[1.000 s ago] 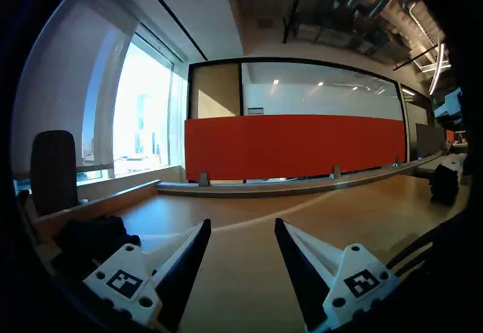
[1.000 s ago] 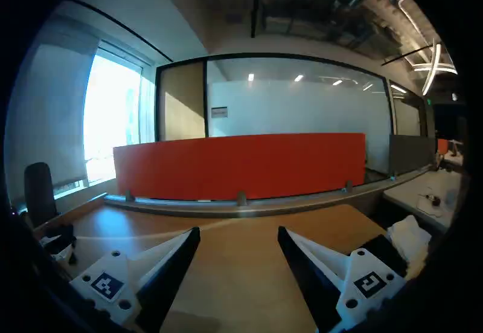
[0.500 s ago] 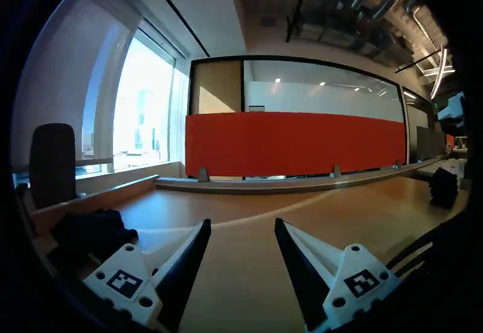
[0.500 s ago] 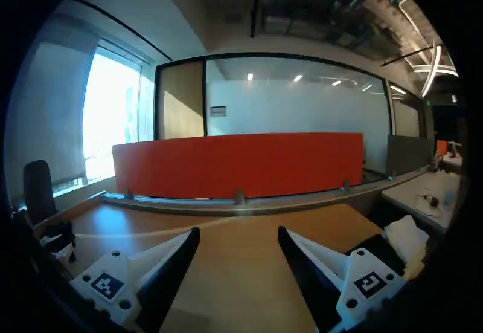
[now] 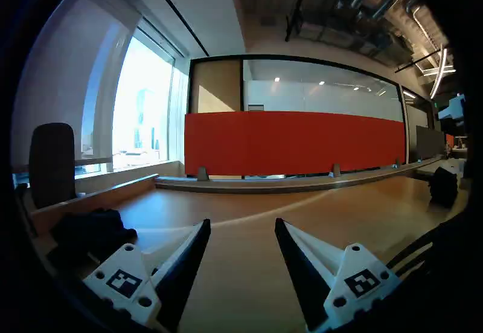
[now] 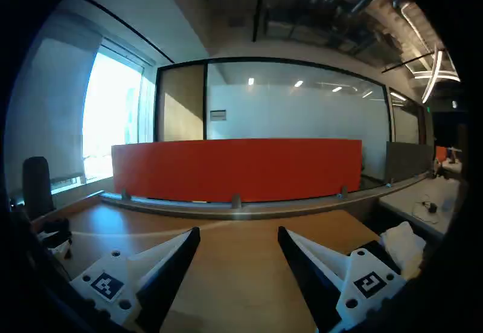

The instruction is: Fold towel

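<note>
My left gripper (image 5: 241, 223) is open over a bare wooden tabletop (image 5: 241, 272), with nothing between its fingers. A dark crumpled bundle of cloth (image 5: 90, 231) lies on the table to its left, apart from the fingers. My right gripper (image 6: 237, 231) is also open and empty above the same kind of wood surface (image 6: 241, 284). A white crumpled cloth (image 6: 403, 245) lies at the table's right edge, beyond the right finger (image 6: 338, 275). A small dark and white heap (image 6: 53, 235) sits at the far left.
A long red divider panel (image 5: 296, 142) runs along the table's far edge, also seen as the red panel (image 6: 235, 168). A dark object (image 5: 444, 185) stands at the right. A black chair back (image 5: 53, 162) rises by the bright window (image 5: 142, 121).
Both views have tilted up slightly, so the red divider sits a little lower in the right gripper view. Both grippers stay open and empty.
</note>
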`<action>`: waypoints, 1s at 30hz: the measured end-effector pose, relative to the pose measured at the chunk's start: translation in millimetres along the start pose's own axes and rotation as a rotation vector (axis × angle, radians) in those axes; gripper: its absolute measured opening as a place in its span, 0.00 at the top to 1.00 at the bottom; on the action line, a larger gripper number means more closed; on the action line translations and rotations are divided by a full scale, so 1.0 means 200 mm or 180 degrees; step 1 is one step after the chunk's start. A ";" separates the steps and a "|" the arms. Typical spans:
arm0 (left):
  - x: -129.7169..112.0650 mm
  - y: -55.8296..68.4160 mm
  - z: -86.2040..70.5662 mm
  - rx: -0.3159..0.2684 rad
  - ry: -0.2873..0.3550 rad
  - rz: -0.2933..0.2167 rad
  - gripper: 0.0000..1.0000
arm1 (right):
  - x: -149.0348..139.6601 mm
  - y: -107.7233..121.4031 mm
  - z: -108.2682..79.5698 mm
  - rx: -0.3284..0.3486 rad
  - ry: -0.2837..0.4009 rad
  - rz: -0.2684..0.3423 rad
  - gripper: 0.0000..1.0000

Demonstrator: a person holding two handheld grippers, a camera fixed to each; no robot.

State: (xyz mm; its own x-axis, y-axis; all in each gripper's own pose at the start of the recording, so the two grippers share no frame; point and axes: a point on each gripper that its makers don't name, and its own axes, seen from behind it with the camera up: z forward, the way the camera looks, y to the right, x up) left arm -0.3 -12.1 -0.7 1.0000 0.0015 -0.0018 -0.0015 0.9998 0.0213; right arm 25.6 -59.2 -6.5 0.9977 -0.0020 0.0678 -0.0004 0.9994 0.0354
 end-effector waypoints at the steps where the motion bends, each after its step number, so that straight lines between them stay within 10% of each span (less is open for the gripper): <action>1: 0.00 0.00 0.00 0.0000 0.0000 0.0000 0.07 | 0.00 0.01 0.00 -0.0008 0.0014 -0.0019 0.00; 30: 0.01 0.01 0.00 -0.0001 -0.0004 0.0000 0.00 | -0.39 0.29 0.05 -0.0112 0.0227 -0.0019 0.00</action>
State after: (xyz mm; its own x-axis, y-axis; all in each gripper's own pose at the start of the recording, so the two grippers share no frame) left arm 1.9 -10.4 -0.7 1.0000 0.0013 -0.0007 -0.0013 0.9998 0.0211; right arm -52.8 -2.1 0.6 1.0000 -0.0066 -0.0036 0.0066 1.0000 0.0004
